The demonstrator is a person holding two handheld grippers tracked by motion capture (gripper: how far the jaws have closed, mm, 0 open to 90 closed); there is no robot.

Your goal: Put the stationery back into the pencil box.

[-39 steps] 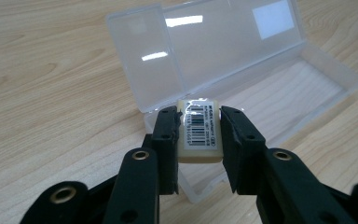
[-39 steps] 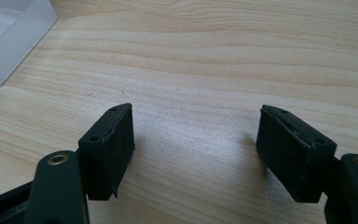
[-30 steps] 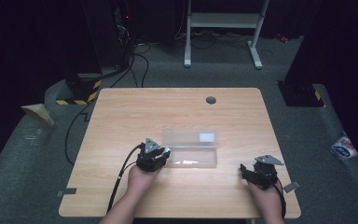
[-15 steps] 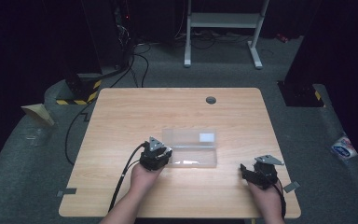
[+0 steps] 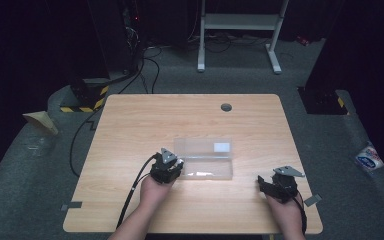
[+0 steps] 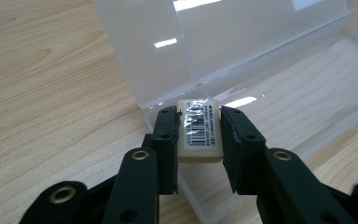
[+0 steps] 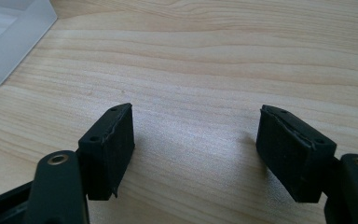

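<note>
At the near edge of the wooden surface, a person's two hands each work a hand-held gripper. The left hand-held gripper is clamped on a small cream eraser in a clear wrapper with a barcode label, one black jaw pressed to each long side. The eraser hangs at the near left corner of a clear plastic case, right over the rim of its tray and not yet resting on the tray floor. In the high view the left hand-held gripper sits at the left end of the clear plastic case, which lies near the middle of the surface with its lid folded back flat behind the tray.

The right hand-held gripper is idle: its jaws stand wide apart with nothing but bare wood between them, low over the surface. In the high view the right hand-held gripper waits well to the right of the case, apart from it; a frosted corner of the case edges into the top left of its own camera.

The work looks past its midpoint. The case is already open and the eraser is lifted and brought to the case. What seems left is to lower the eraser into the tray, release it, and probably fold the lid shut. The tray appears otherwise empty.
</note>
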